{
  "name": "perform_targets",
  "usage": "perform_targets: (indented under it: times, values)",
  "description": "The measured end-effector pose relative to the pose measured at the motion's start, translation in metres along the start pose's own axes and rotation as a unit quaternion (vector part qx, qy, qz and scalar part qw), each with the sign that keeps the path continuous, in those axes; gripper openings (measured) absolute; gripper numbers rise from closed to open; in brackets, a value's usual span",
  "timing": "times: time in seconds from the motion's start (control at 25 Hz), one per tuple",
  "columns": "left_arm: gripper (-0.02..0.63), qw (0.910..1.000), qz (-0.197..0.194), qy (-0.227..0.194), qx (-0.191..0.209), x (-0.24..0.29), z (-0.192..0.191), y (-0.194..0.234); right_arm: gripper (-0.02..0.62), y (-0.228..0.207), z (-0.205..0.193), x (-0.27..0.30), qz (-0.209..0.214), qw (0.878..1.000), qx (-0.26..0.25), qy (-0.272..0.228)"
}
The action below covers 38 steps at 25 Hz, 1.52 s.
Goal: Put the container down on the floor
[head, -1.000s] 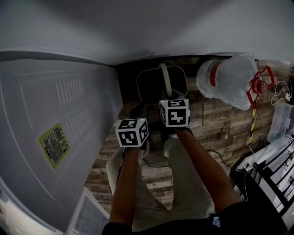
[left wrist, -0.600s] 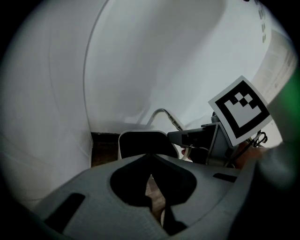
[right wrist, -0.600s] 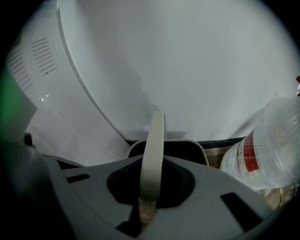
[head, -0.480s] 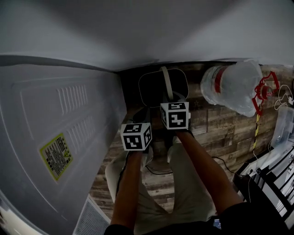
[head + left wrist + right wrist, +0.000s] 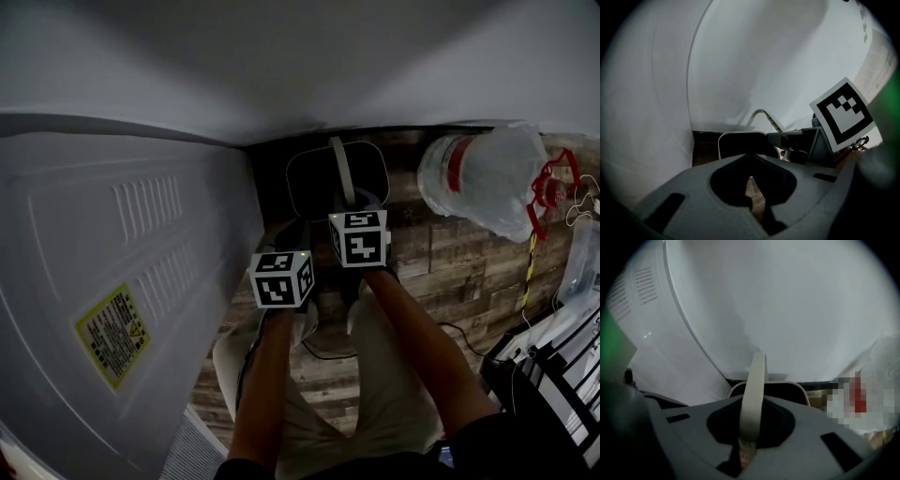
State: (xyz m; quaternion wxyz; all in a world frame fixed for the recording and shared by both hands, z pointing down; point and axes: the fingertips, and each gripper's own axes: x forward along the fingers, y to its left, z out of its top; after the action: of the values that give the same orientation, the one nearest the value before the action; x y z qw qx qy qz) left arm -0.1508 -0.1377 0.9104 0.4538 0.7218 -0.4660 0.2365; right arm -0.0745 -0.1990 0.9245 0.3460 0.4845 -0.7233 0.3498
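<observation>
The right gripper view is showing what the head view is not: the right gripper (image 5: 747, 437) is clamping its jaws on the pale handle (image 5: 753, 394) of the container (image 5: 797, 391), the strap rising straight up out of the jaws; the left gripper view is showing the left gripper (image 5: 751, 197) with its jaws nearly together and nothing between them, only a sliver of wooden floor (image 5: 757, 199) peeking through. The head view alone is giving the wider setting; the container is sitting low beside the corner of the white appliance (image 5: 122, 262), in the dark gap by the wall, and whether its base is touching the floor I cannot tell. Both bare forearms are stretching forward and down, side by side; the right one is reaching farther from the person, while the left one is sitting closer to the appliance. The container is facing its dark opening upward; its handle is arching across the top, running lengthwise away from the person. A clear water jug (image 5: 487, 178) is lying on the far side of the container from the appliance.
</observation>
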Motion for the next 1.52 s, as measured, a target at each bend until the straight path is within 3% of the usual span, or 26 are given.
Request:
perform_targets:
  times: [1.52]
  values:
    - [0.018, 0.9991, -0.020, 0.023, 0.030, 0.042, -0.020, -0.047, 0.031, -0.061, -0.058, -0.015, -0.017, 0.998, 0.045, 0.029]
